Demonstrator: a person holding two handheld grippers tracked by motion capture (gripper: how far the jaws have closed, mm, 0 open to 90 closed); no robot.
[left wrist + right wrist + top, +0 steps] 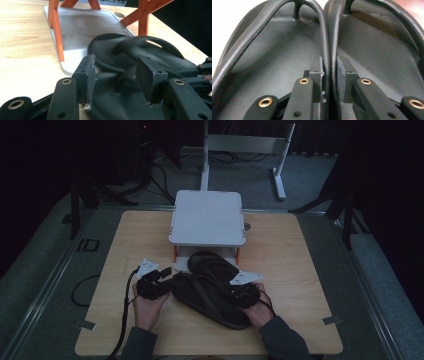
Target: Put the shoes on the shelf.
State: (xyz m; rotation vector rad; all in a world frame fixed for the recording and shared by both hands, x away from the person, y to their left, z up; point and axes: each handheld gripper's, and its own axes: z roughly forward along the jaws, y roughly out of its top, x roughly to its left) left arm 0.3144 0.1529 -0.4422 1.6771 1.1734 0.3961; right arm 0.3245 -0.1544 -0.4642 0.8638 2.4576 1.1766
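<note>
- Pinching the two inner straps (329, 50) of the pair of black rubber flip-flop sandals (212, 287) together, the right gripper (243, 293) has its fingers (317, 72) drawn narrow on them; the hold covers thin rounded cords only, so I judge that either strap may roll out of the pads if the hand pulls sideways.
- Standing half-open, the left gripper (117, 75) has its fingers on either side of the near sandal's sole; whether the pads press on it I cannot tell, and if they do not, that end gets no support.
- Lying on the pale wooden desk (125, 245), the sandals reach their far ends under the small white raised shelf with orange legs (207, 217), one toe over its grey base plate (82, 27).
- Lifting by straps alone could let the soft soles droop and swing, and one sandal may slide against the other so the pair splays apart.
- Pushing forward carelessly could catch a toe or a strap loop on an orange leg (57, 32) and shove the light shelf across the desk.
- Trailing from the left gripper, the black cable (126, 315) could snag at the desk edge.
</note>
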